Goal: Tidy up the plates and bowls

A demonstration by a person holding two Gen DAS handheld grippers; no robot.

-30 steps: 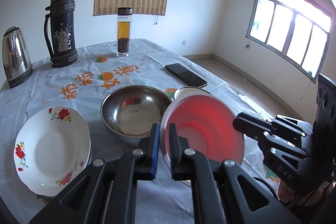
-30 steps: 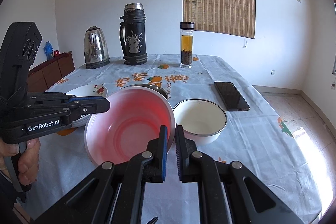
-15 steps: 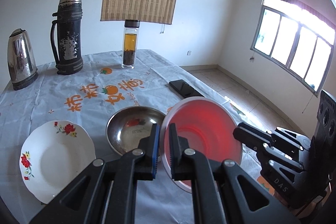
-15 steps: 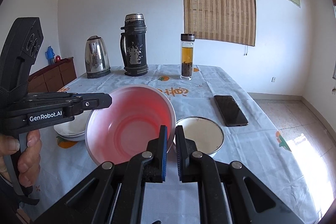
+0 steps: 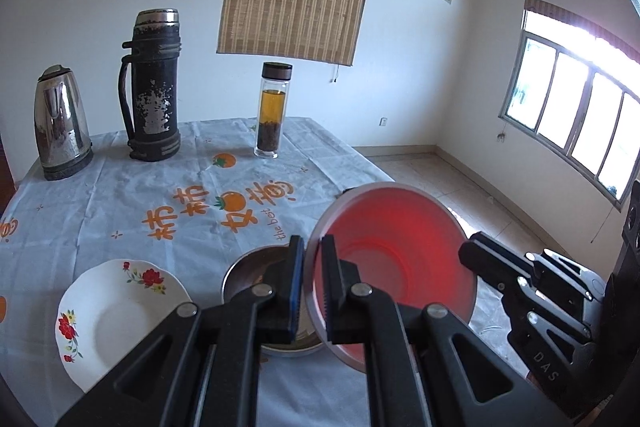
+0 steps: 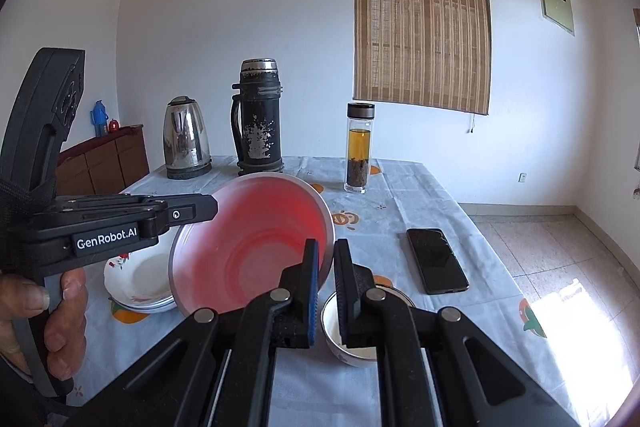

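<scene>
A red bowl (image 5: 400, 251) with a pale rim hangs in the air above the table, gripped on both sides. My left gripper (image 5: 311, 281) is shut on its left rim. My right gripper (image 6: 326, 277) is shut on its right rim; the bowl also shows in the right wrist view (image 6: 256, 247). Below it, a steel bowl (image 5: 248, 275) sits on the table, partly hidden by my left fingers. A floral white plate (image 5: 116, 315) lies at the left; in the right wrist view it is a small stack of plates (image 6: 138, 281). A white enamel bowl (image 6: 352, 343) sits under my right fingers.
A black phone (image 6: 436, 261) lies at the right of the tablecloth (image 5: 132, 203). At the back stand a steel kettle (image 5: 60, 123), a black thermos (image 5: 154, 87) and a glass tea bottle (image 5: 272, 111). The table's right edge drops to tiled floor (image 6: 560, 251).
Both grippers have lifted the red bowl higher above the table. The steel bowl, plates and enamel bowl now sit lower in view. Both grips are unchanged.
</scene>
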